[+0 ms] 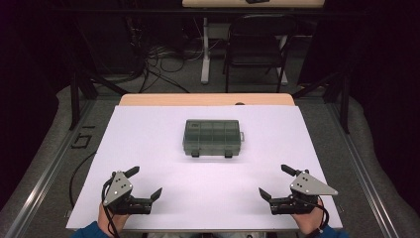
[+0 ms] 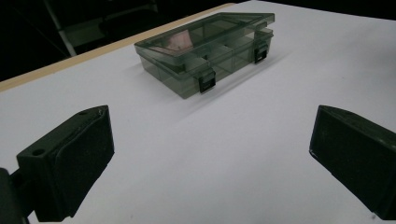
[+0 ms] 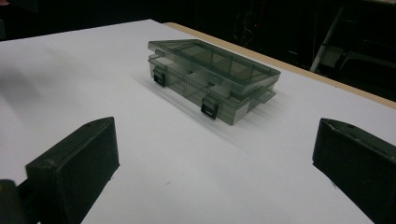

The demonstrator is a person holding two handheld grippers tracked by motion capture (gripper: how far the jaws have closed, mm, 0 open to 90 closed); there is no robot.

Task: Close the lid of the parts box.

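Bench (image 1: 148,134) under white cover carries a smoky compartment box (image 1: 212,137) at its middle (lid down, two latches facing the person). Nearer than the box, well apart from it, left gripper (image 1: 147,182) and right gripper (image 1: 273,181) hold jaws spread, empty.

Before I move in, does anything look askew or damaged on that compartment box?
Nothing stands out. The compartment box sits flat on the white table cover, lid down, both front latches intact, and no cracks or spills show.
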